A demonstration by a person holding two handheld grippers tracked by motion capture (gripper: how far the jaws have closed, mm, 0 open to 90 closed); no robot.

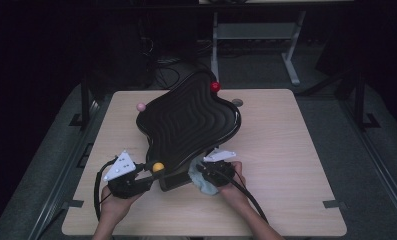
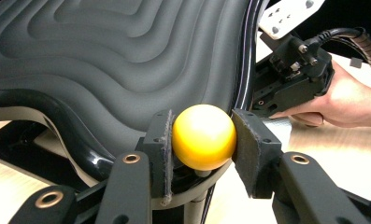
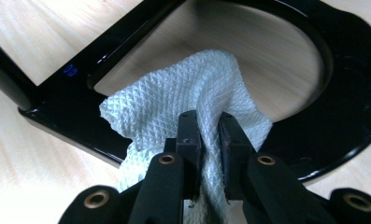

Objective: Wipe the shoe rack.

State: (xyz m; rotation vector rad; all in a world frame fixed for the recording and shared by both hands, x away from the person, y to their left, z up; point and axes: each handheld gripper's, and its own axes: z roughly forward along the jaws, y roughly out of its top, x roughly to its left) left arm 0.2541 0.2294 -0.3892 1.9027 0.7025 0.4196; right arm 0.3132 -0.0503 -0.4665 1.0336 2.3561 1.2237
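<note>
A black wavy tray (image 1: pixel 188 120) with ridged steps stands tilted on a black frame (image 3: pixel 57 100) on the wooden table (image 1: pixel 286 150). My left gripper (image 1: pixel 151 172) is shut on a yellow ball knob (image 2: pixel 203 136) at the tray's near corner; both pads press its sides. The yellow ball knob (image 1: pixel 158 167) also shows in the high view. My right gripper (image 3: pixel 210 133) is shut on a white waffle-textured cloth (image 3: pixel 197 88), held against the black frame under the tray's near edge. In the high view the right gripper (image 1: pixel 211 170) sits over the cloth (image 1: pixel 200 182).
A red ball knob (image 1: pixel 215 86) tops the tray's far corner and a pink one (image 1: pixel 141 106) its left corner. A small grey disc (image 1: pixel 237 102) lies on the table behind the tray. Bare tabletop (image 1: pixel 296 190) spreads to the right and front.
</note>
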